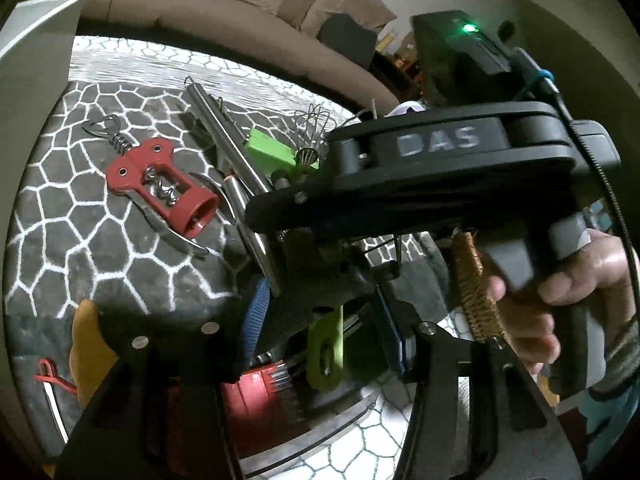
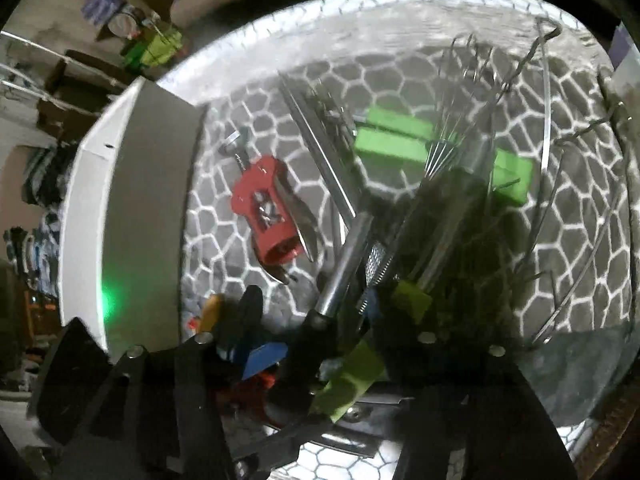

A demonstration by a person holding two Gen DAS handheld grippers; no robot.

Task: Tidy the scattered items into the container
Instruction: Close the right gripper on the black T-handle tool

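Red corkscrew (image 1: 160,188) with steel wings lying on grey honeycomb rug (image 1: 80,248), green block (image 2: 394,136) just beside whisk (image 2: 460,120), right gripper (image 2: 316,344) grip unclear, left gripper (image 1: 316,328) grip unclear

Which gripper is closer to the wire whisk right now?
Right. The whisk rises directly ahead of the right gripper. The left gripper sits farther back, with the right gripper between it and the whisk.
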